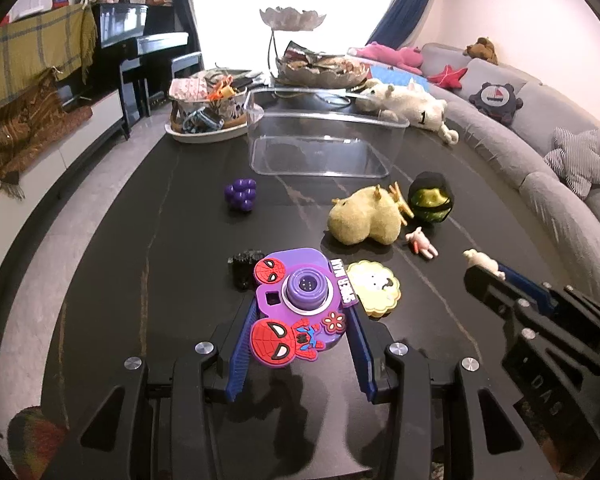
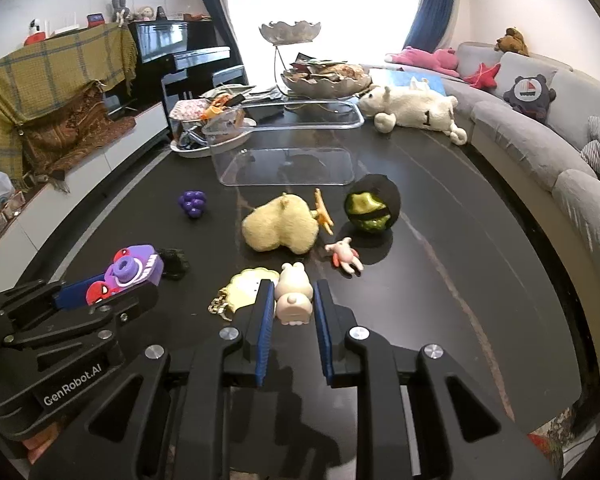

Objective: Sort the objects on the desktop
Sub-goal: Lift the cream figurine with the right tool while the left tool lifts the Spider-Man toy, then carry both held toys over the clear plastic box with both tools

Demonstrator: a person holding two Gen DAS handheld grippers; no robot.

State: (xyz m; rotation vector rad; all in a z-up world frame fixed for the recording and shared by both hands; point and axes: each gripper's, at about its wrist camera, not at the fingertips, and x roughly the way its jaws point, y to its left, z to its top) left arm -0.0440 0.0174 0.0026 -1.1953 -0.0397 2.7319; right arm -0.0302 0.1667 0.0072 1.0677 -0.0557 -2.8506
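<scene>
Behind the purple toy camera [image 1: 300,312], the black lump [image 1: 244,268] was half hidden and could not be identified. The right hand-held gripper [image 1: 485,270], right of the camera, covered most of the cream figurine [image 1: 478,258]. Far beyond the camera, the basket's [image 1: 204,108] tangled contents were too small to tell.

"SPIDER MAN" on toy camera [image 1: 300,304]; "GenRobot.AI" on left gripper [image 2: 112,292].
</scene>
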